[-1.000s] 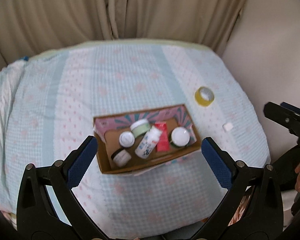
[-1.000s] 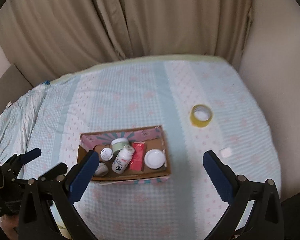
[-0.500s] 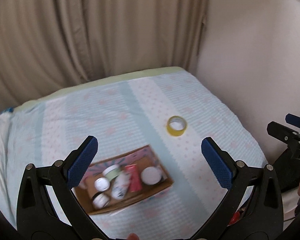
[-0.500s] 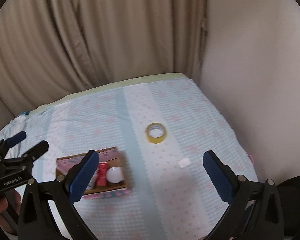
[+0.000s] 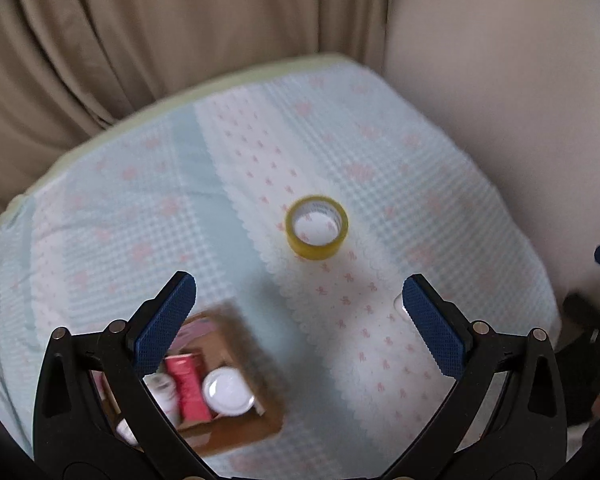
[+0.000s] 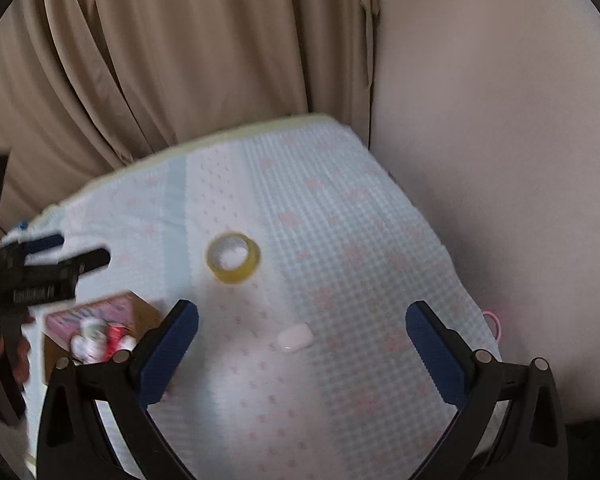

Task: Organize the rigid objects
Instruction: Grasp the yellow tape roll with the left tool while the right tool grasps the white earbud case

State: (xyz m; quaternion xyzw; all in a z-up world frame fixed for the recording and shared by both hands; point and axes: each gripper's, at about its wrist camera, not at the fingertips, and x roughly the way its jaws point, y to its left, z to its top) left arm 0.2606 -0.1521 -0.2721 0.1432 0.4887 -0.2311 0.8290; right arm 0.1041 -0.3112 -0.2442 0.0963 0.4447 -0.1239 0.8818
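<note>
Yellow tape roll (image 5: 317,228) lies flat, hole up, on the bed (image 5: 420,200), roughly mid-mattress on the white strip w/ pink bows; nothing touches it. Small white case (image 6: 295,337) lies near it on the same cover, apart from the roll, toward the wall side; in the left wrist view only a sliver shows beside the right blue pad. Cardboard box (image 5: 256,364) sits toward the bed's near-left part, well apart from the roll, pink flap on its far side. Inside the box: red box (image 5: 188,384) lying lengthwise, white round lid (image 5: 228,393) just beside it on the right, white bottle (image 5: 163,390) on its left, partly hidden behind a tool arm. Other contents too blurred to tell.

Left tool (image 5: 299,312) hovers above the bed w/ blue pads spread wide, nothing between them; roll sits just beyond the gap. Right tool (image 6: 302,338) also spread wide and empty, white case framed between its pads, not touched. Beige curtain (image 6: 180,60) hangs behind the bed, plain wall (image 6: 500,120) at right. Both views are motion-blurred.
</note>
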